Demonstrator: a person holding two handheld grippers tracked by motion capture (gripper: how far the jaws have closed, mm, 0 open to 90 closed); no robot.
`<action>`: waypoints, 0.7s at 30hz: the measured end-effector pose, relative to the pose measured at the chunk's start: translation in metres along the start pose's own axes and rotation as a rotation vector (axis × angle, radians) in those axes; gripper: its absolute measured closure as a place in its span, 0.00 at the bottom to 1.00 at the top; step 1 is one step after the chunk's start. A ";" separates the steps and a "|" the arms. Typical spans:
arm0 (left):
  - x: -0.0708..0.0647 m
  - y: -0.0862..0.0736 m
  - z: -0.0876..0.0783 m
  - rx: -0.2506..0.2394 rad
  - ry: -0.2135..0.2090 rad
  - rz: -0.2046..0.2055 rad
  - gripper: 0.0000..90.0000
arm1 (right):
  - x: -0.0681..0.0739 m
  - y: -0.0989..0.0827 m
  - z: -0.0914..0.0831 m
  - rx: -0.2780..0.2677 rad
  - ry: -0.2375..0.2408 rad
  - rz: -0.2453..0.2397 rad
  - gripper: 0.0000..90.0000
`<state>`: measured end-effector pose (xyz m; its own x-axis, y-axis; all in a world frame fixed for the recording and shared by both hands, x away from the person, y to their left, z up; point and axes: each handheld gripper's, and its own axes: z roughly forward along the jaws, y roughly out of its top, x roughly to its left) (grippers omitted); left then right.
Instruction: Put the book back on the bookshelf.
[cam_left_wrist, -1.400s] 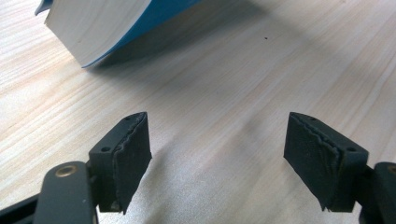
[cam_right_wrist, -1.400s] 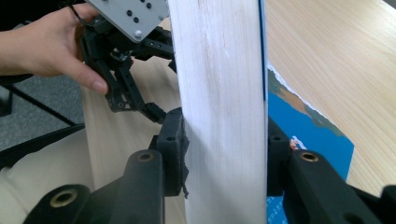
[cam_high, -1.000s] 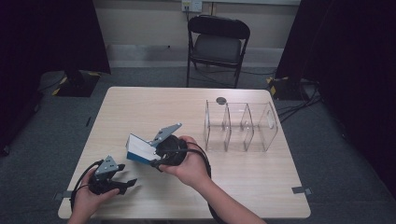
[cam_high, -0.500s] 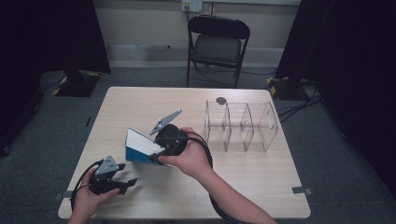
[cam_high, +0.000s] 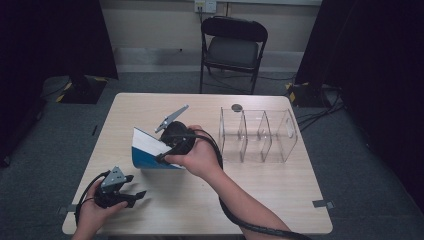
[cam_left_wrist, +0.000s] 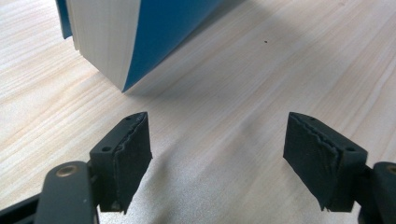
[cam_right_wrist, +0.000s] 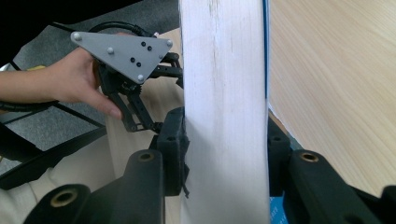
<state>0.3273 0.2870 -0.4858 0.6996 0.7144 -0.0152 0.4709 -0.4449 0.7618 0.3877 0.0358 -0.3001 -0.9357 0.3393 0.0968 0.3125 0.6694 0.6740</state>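
A thick book (cam_high: 146, 150) with a blue cover and white page edges is tilted up over the left middle of the wooden table (cam_high: 280, 180). My right gripper (cam_high: 164, 150) is shut on it, with the pads pressing both sides of the page block (cam_right_wrist: 224, 70). The right gripper (cam_right_wrist: 224, 149) comes at the book from the right. My left gripper (cam_high: 136, 196) lies low near the front left corner, open and holding nothing. In the left gripper view its jaws (cam_left_wrist: 229, 158) stand apart over bare wood, and the book's lower corner (cam_left_wrist: 121, 46) hangs just ahead. I cannot tell whether that corner touches the table.
A clear plastic organiser (cam_high: 257, 135) with three compartments stands right of centre. A small dark round object (cam_high: 236, 107) lies behind it. A black folding chair (cam_high: 232, 47) stands beyond the far edge. The left gripper's grey plate (cam_right_wrist: 122, 49) shows past the book.
The right gripper has raised the book a little and tipped it more upright. The left gripper has stayed where it was.
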 end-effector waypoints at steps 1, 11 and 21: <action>0.000 0.000 0.000 0.000 0.000 0.000 0.25 | 0.000 0.001 0.000 0.006 0.000 0.005 0.68; -0.001 0.000 0.000 0.003 0.005 0.004 0.26 | -0.007 0.008 0.000 -0.001 0.001 0.009 0.68; -0.003 -0.002 0.004 0.012 0.010 0.022 0.26 | -0.018 0.018 0.001 0.005 0.016 0.015 0.68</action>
<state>0.3271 0.2836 -0.4897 0.7045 0.7097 0.0075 0.4621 -0.4667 0.7541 0.4106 0.0425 -0.2905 -0.9333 0.3391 0.1184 0.3273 0.6675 0.6688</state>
